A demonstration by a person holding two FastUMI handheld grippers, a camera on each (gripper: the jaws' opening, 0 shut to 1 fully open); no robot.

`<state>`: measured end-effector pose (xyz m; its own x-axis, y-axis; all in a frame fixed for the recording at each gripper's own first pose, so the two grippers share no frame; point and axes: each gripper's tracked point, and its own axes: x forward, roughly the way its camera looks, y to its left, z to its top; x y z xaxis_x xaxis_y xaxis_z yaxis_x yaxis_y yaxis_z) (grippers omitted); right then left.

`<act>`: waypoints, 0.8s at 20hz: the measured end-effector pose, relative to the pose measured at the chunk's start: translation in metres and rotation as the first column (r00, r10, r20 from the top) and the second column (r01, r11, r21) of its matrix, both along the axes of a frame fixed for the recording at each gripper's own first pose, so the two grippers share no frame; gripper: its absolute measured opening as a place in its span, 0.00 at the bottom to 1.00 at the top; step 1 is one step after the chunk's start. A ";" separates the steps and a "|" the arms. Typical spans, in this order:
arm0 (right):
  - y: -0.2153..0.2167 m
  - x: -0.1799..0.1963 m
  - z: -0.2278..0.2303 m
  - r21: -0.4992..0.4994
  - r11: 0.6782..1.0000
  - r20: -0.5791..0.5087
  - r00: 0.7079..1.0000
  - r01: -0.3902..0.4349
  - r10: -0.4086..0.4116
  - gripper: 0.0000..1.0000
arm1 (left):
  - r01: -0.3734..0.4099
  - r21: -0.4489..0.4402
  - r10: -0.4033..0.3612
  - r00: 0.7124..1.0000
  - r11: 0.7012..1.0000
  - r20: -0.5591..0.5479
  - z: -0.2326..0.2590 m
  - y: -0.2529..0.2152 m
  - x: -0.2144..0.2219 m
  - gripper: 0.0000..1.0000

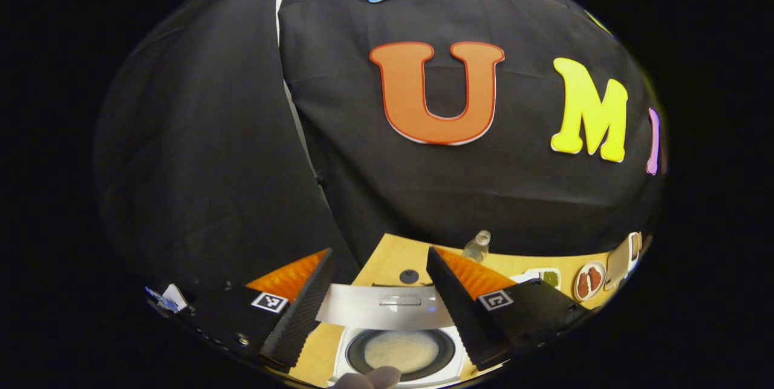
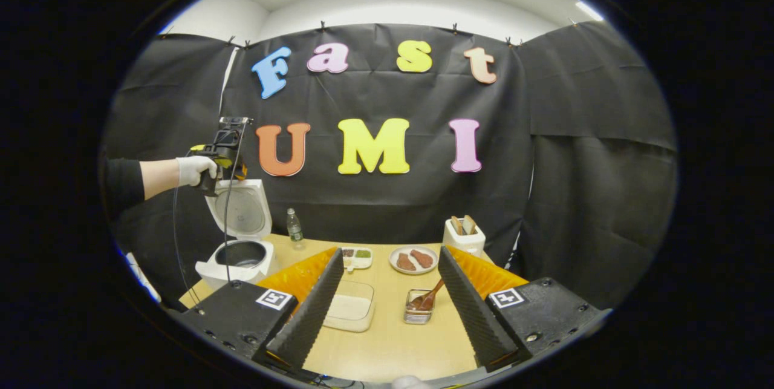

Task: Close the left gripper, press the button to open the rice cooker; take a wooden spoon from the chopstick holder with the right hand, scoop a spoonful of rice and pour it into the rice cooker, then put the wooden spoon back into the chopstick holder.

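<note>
Right gripper view: ribbed fingers apart on both grippers.
White rice cooker (image 2: 237, 256) stands open, round lid up; wooden spoon (image 2: 428, 298) leans in the seemingly metal chopstick holder (image 2: 417, 311).

Surface: wooden table (image 2: 387, 340).
Left end: white rice cooker (image 2: 237, 259), lid up; clear bottle (image 2: 294, 227) behind.
Middle: rice container (image 2: 352, 307), chopstick holder (image 2: 418, 310), small tray (image 2: 355, 256), plate (image 2: 413, 260).
Back right: toaster (image 2: 464, 236).

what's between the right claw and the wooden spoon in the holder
Nothing visible. In the right gripper view the right claw is open and the spoon leans in its holder straight ahead between the fingers, over bare table. The rice box sits off to its left.
</note>
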<state>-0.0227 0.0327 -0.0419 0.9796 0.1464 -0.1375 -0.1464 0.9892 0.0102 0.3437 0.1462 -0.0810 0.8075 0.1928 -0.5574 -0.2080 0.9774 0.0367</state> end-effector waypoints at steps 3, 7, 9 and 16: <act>0.003 0.000 0.000 -0.005 1.000 0.001 1.000 -0.011 0.011 0.99 | 0.026 0.008 -0.026 1.000 1.000 -0.001 -0.003 -0.003 -0.010 0.98; 0.008 0.001 -0.004 0.001 0.999 -0.011 0.999 -0.033 0.033 0.99 | 0.039 -0.010 -0.039 0.999 0.999 -0.001 -0.005 -0.009 -0.031 0.98; 0.012 0.000 -0.005 0.004 0.999 -0.014 0.999 -0.049 0.049 0.99 | 0.039 -0.041 -0.040 0.999 0.998 -0.013 -0.012 -0.012 -0.047 0.98; 0.017 0.000 -0.011 0.003 0.997 -0.031 0.997 -0.075 0.075 0.99 | 0.057 -0.095 -0.071 0.986 0.994 -0.153 -0.092 -0.032 -0.117 0.97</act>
<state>-0.0224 0.0496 -0.0531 0.9611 0.2197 -0.1672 -0.2199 0.9754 0.0178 0.2271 0.1146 -0.1734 0.7185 0.0866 -0.6901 -0.1434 0.9893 -0.0252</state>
